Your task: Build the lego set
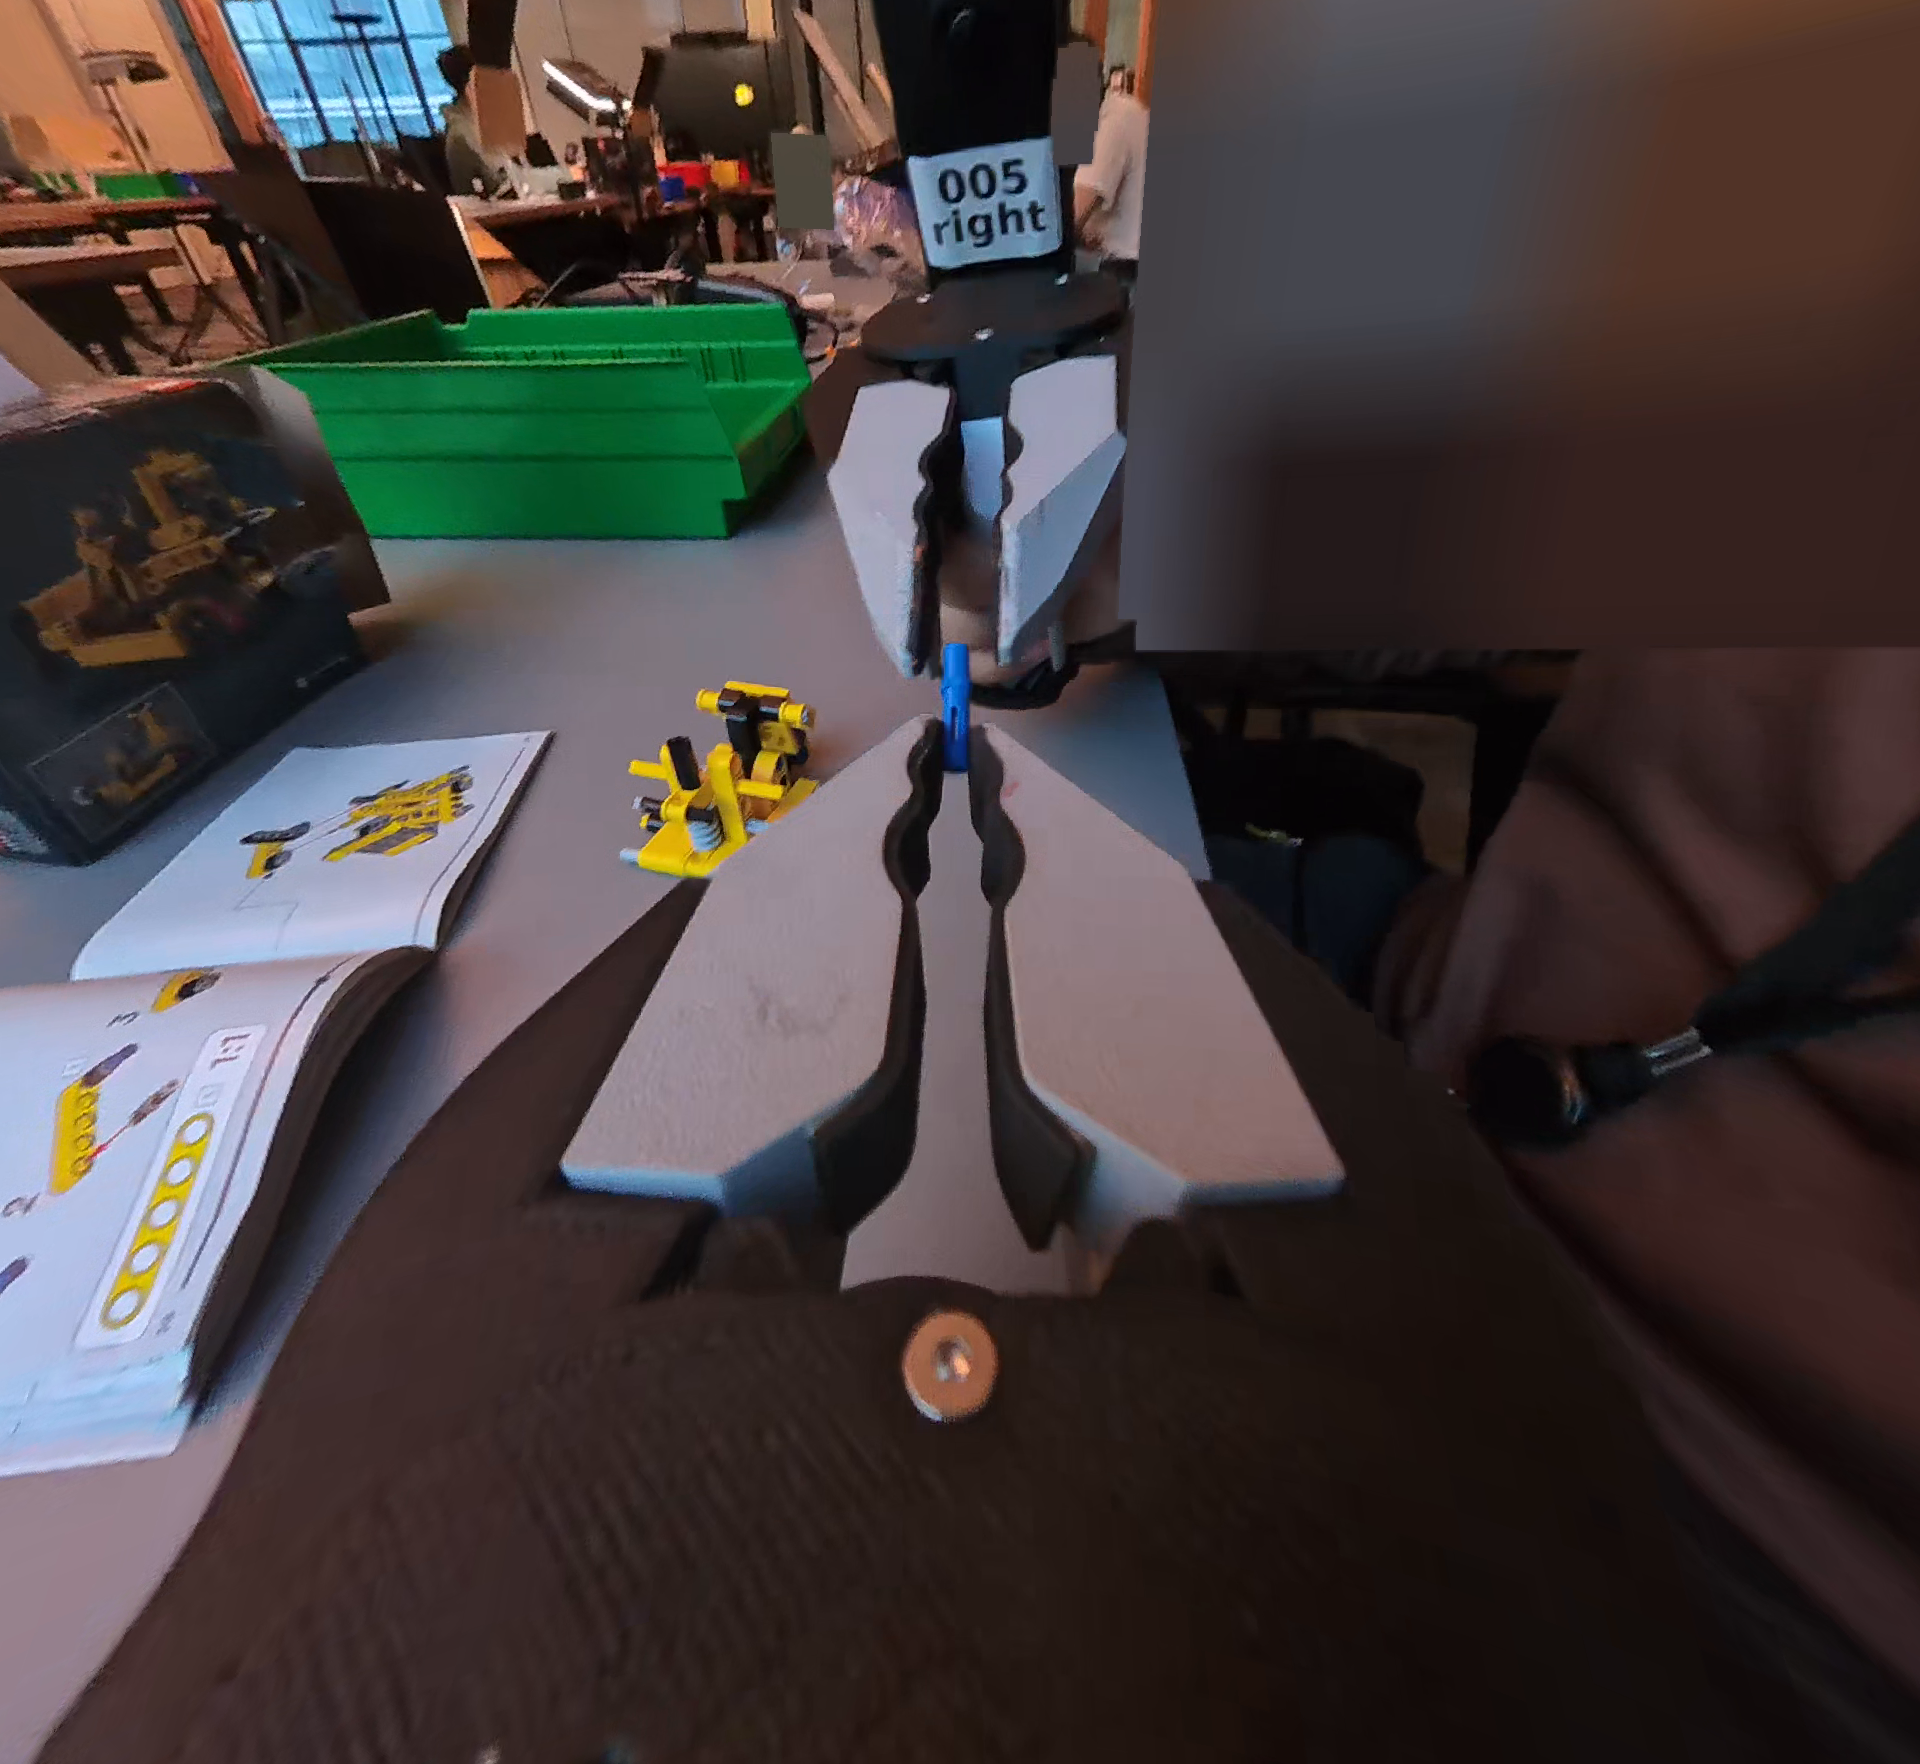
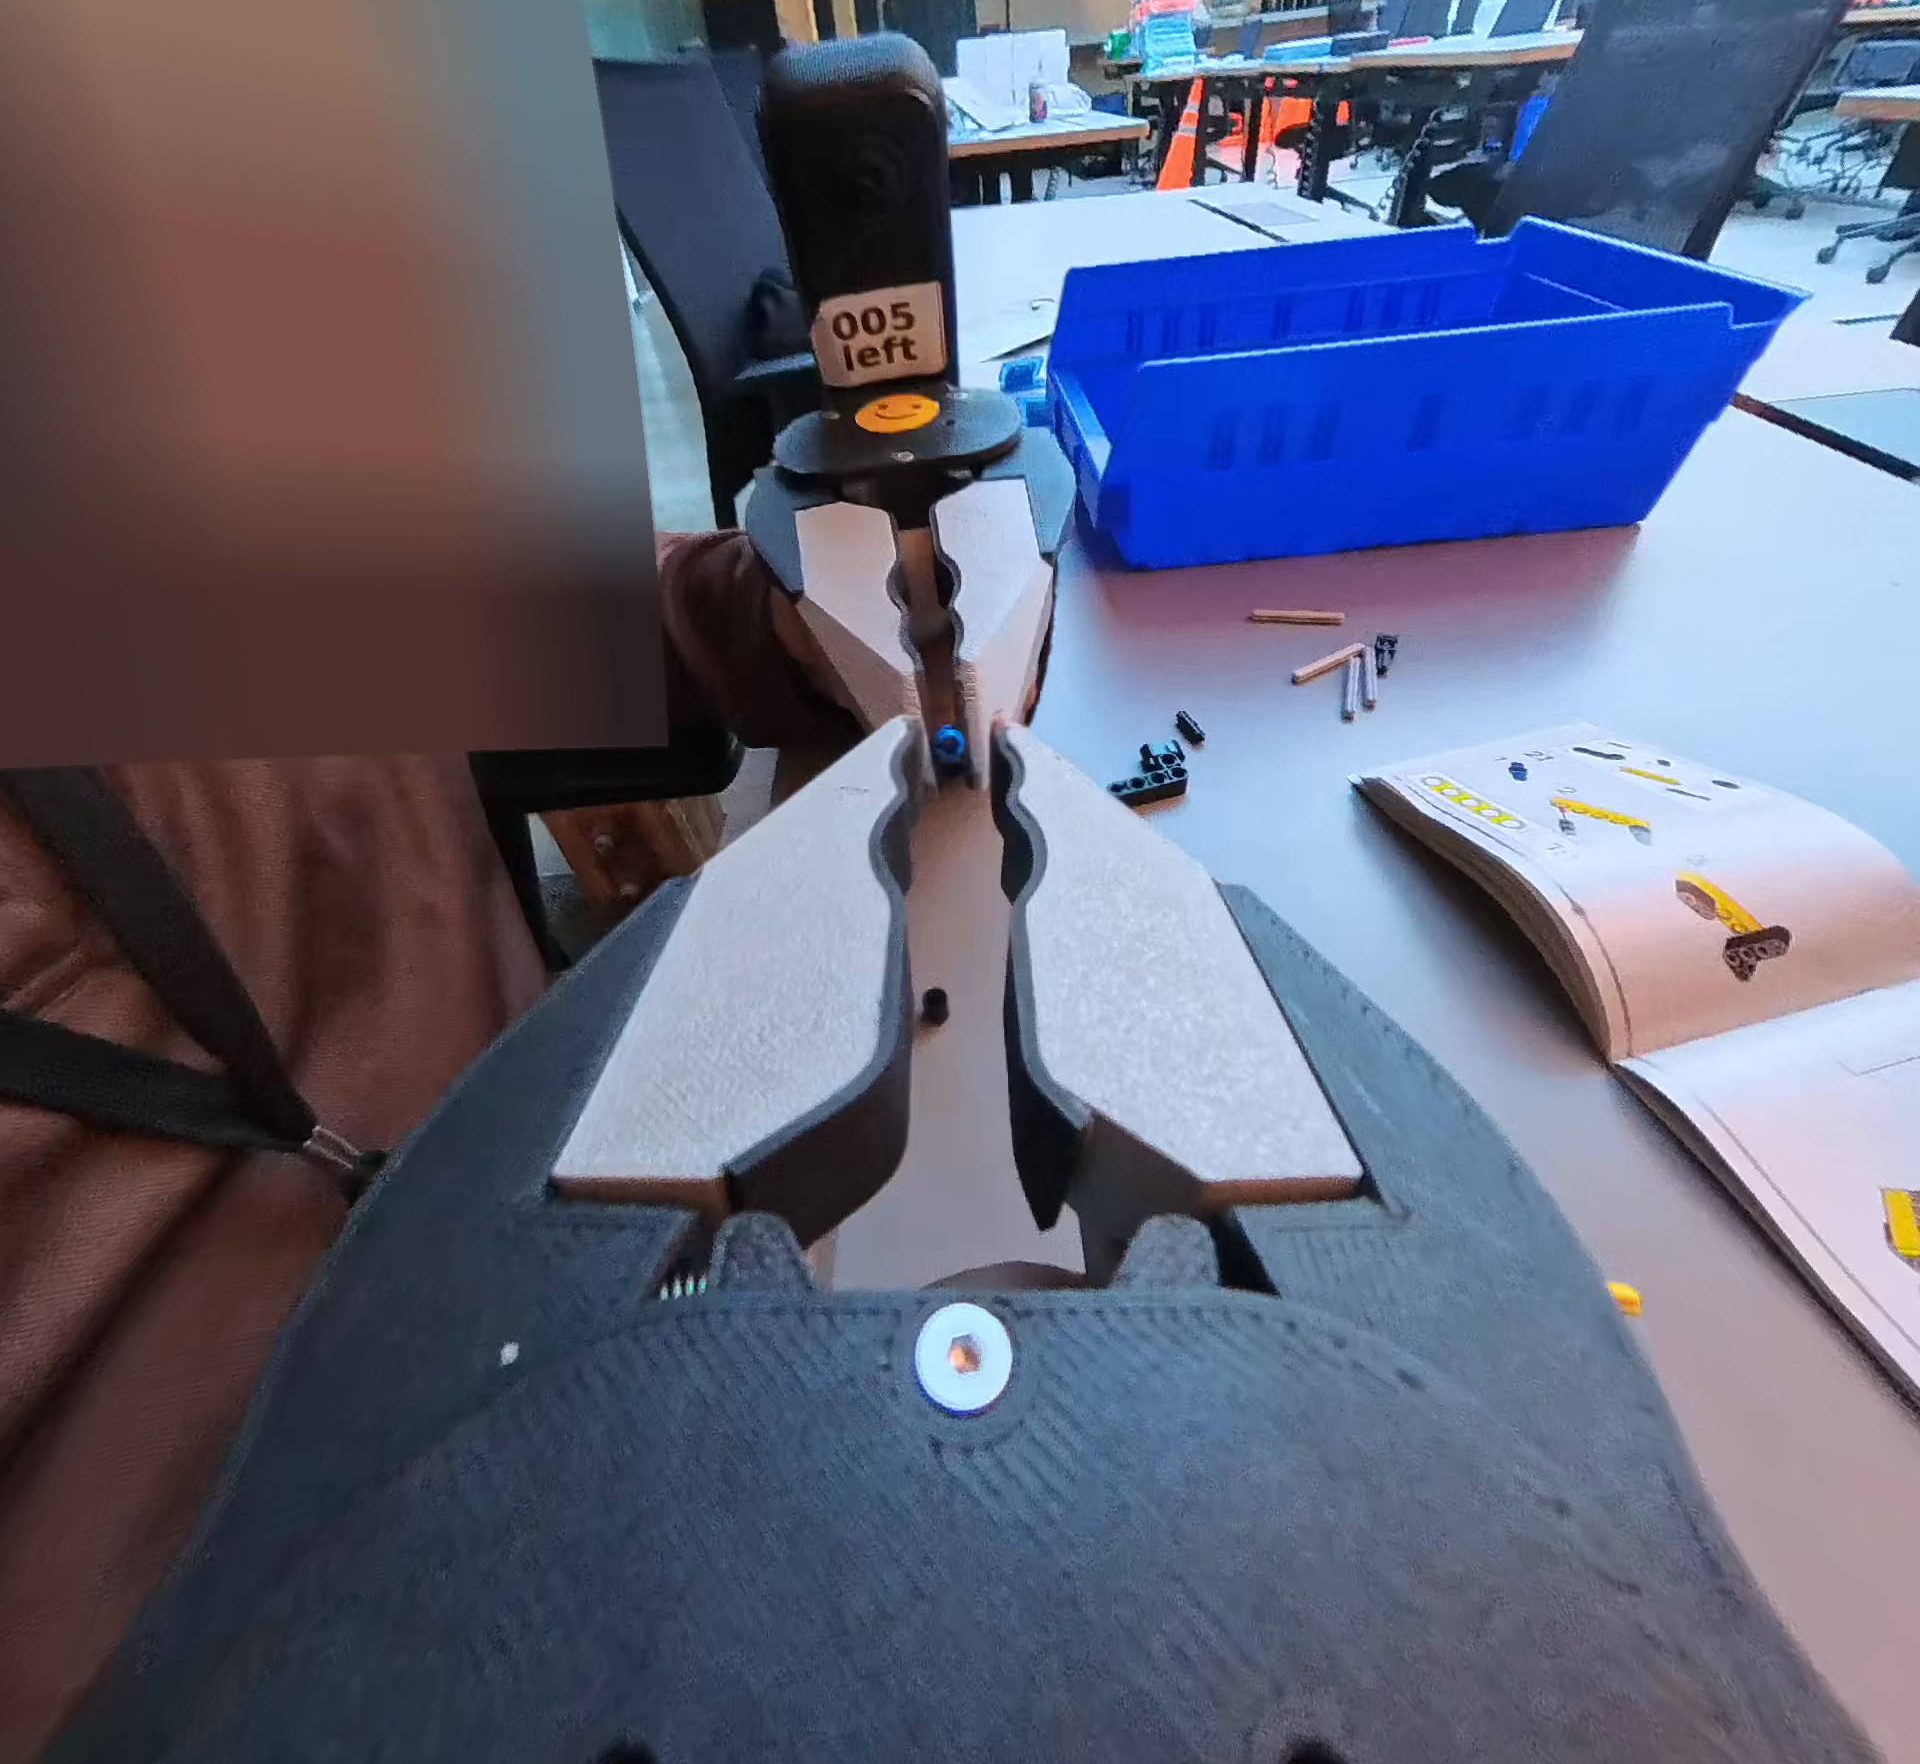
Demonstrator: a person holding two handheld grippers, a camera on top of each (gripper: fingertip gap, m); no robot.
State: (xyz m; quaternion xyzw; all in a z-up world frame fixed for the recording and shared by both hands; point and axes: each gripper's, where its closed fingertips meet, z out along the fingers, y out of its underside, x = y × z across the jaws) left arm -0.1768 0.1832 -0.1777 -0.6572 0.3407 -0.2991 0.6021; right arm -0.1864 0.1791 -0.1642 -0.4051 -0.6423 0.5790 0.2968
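Note:
My left gripper is shut on a small blue Lego pin, which sticks out past its tips. My right gripper faces it tip to tip, its jaws narrowly open on either side of the pin's free end. In the right wrist view the pin shows end-on between the tips of my right gripper, with the left gripper just behind it. The part-built yellow Lego model stands on the grey table to the left.
An open instruction booklet lies on the table, with the set's dark box and a green bin behind it. A blue bin stands on the right. Loose parts lie near it: a black angled beam, tan and grey axles and a black pin. My left and right fingertips are right by each other.

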